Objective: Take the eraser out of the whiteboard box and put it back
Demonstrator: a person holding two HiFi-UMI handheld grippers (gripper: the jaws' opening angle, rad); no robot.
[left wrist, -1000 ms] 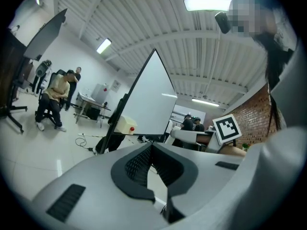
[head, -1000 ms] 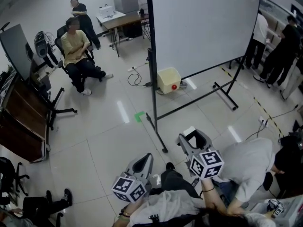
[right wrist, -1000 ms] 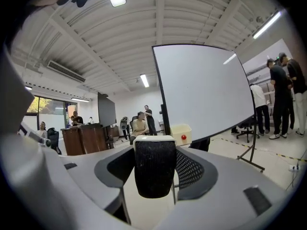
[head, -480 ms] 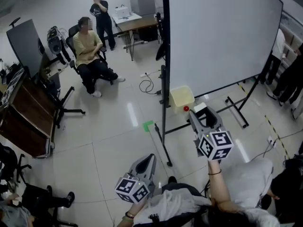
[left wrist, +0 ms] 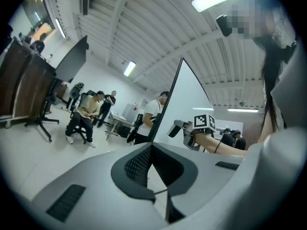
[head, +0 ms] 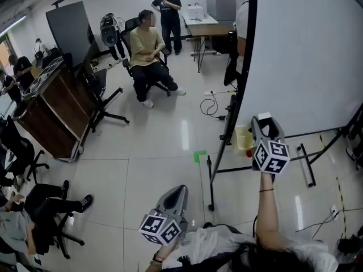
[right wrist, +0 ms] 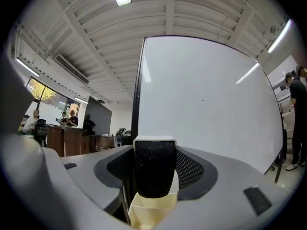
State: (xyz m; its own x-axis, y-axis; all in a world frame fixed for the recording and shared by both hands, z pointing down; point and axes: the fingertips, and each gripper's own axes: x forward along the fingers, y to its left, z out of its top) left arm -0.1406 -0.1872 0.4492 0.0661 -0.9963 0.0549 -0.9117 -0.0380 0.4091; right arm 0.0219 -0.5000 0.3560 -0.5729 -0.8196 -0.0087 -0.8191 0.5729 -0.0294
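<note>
Black-felted, white-backed eraser [right wrist: 153,169] sits clamped in the right gripper [head: 265,128], beside the tall white whiteboard [head: 306,55]. The pale yellow box [head: 244,140] lies on the floor directly below it. The left gripper [head: 177,194], jaws together and empty, hangs well apart.

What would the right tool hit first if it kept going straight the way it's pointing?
Most likely the whiteboard: the right tool, gripping the eraser, faces its surface, with nothing between; depth unclear.

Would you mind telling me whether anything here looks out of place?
A loose cable lies curled on the open floor beside the whiteboard stand, where someone might trip; nothing else stands out.
</note>
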